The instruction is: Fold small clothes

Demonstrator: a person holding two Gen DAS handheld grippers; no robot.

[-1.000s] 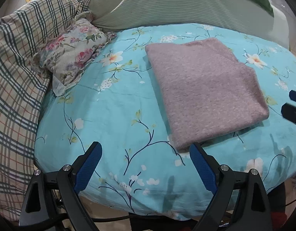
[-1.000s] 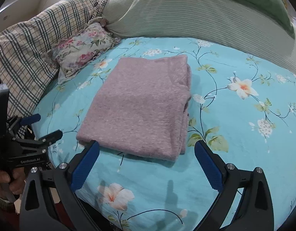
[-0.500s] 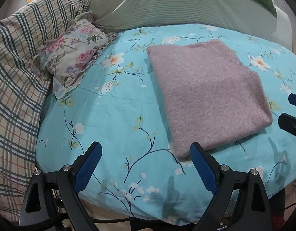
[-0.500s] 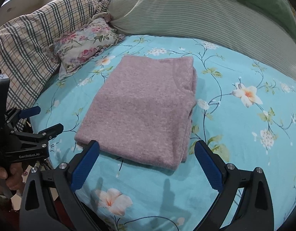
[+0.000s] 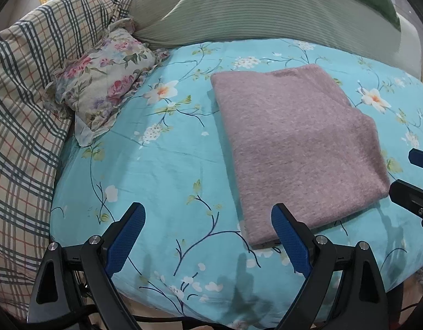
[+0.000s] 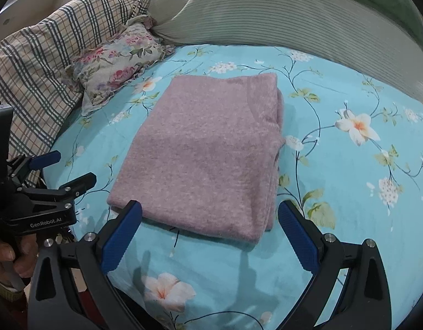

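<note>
One folded garment (pink, apparently knit); two grippers agape.

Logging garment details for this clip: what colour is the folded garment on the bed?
Dusty mauve-pink, plain and fuzzy; the folded garment shows best in the right wrist view.

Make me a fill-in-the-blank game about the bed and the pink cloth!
1. The pink cloth is already ____ into a neat rectangle.
2. It lies on a blue sheet printed with ____.
3. Both the left hand-held gripper and the right hand-held gripper are ____ and hold nothing.
4. The small flowered pillow lies to the ____ of the cloth.

Missing words: folded; flowers; open; left
</note>
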